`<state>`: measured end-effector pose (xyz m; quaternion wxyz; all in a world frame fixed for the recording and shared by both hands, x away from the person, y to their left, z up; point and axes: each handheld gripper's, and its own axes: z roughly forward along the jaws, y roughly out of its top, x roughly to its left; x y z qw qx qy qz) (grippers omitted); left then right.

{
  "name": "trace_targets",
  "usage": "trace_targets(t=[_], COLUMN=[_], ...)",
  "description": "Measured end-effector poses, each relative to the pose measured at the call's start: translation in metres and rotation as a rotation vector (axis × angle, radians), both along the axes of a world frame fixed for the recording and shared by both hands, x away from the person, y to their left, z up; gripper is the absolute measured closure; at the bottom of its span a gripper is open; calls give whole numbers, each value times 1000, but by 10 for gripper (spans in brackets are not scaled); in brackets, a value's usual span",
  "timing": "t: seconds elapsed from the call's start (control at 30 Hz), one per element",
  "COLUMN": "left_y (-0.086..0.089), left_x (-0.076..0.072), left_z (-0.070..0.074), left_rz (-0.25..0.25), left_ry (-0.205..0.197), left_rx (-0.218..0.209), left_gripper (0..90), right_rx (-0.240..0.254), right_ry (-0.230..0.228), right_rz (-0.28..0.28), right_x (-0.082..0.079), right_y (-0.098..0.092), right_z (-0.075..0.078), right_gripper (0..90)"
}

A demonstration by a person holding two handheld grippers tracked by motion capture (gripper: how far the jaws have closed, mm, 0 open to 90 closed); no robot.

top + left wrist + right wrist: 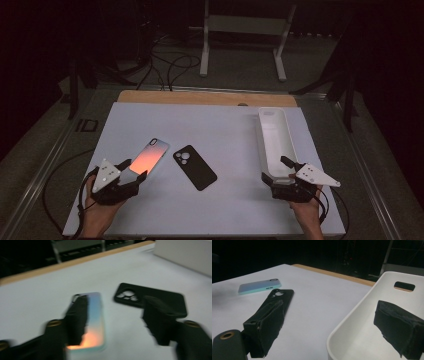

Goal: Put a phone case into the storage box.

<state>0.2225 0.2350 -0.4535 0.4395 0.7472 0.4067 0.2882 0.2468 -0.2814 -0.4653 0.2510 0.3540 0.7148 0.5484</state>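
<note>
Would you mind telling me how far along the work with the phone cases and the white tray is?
Nothing is in the white tray yet. The iridescent phone case and black phone case both lie on the table. The left gripper is open at the iridescent one; the right gripper straddles the tray's near rim, open.

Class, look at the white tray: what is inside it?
The white tray holds nothing on its visible floor; the right gripper straddles its near wall, one jaw inside, covering some floor.

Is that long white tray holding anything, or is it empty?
Empty, as far as shown: the white tray has a bare floor in the high view, and the right claw straddles its near wall.
</note>
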Motion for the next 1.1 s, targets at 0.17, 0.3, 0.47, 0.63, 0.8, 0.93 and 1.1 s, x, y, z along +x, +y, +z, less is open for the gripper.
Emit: trace_targets(t=[0.17,0.3,0.47,0.63,0.8,0.93,1.1], left_y=[16,28,33,33,30,26,21], left_x=[-11,-14,-13,-11,-9,-5,3], left_z=[-3,-7,-11,-14,-14,-12,-7], left_rz=[31,60,65,66,66,69,62], left_ry=[0,-5,-3,-10,-10,3,29], left_rx=[-16,-50,-84,-105,-96,-73,-65], left_gripper=[28,0,0,0,0,0,0], right_rx=[2,2,16,23,20,15,10], right_ry=[-4,-8,-14,-12,-7,-4,-4], right_rz=[4,10,13,15,14,15,13], right_x=[0,1,0,0,1,1,2], right_y=[2,2,0,-2,-2,-1,-1], right_z=[0,1,0,-1,-3,-4,-3], right_gripper=[90,90,90,90,90,90,90])
